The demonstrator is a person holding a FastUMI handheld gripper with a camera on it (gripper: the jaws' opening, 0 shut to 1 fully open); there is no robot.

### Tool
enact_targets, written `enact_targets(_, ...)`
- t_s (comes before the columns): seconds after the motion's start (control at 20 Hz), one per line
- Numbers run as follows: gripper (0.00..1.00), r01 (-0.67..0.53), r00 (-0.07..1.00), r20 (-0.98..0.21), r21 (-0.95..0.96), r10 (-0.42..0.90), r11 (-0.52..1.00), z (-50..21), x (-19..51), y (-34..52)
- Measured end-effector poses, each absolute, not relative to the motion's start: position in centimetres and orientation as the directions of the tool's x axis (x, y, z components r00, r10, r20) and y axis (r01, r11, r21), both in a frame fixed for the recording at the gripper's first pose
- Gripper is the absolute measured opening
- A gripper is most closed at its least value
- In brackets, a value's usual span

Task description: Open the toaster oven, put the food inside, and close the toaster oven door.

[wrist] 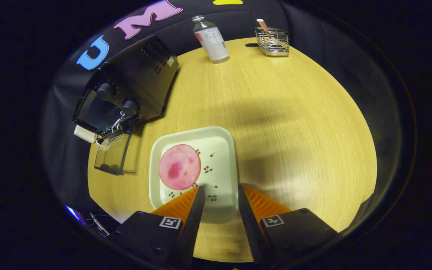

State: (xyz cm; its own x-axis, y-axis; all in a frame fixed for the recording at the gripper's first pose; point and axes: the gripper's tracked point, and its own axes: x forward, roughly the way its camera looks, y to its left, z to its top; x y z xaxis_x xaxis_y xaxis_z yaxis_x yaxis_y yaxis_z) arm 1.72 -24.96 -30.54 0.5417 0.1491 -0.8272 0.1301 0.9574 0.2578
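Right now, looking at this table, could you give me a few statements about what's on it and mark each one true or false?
1. The toaster oven has its door folded down open. True.
2. The pink round slice of food is already inside the oven. False: it lies on the square tray, on the table beside the oven.
3. The gripper is shut on the food. False: its fingers stand apart above the tray's near edge, holding nothing.
4. A bottle stands upright at the far side of the table. True.
5. The wire basket lies next to the tray. False: it stands far beyond it, near the bottle.
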Motion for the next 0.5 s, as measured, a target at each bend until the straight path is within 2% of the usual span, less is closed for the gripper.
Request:
enact_targets(0.15,0.58,0.136,0.521,-0.853,0.124,0.035,0.983,-31.0,1.7,-26.3)
enact_targets(0.25,0.30,0.121,0.525,-0.851,0.075,0.001,0.990,-31.4,1.9,-26.1)
enact_targets(0.35,0.33,0.124,0.516,-0.856,0.050,-0.022,0.991,-31.3,1.6,-26.1)
enact_targets(0.5,0.29,0.135,0.521,-0.853,0.083,0.000,0.987,-30.9,1.6,-26.2)
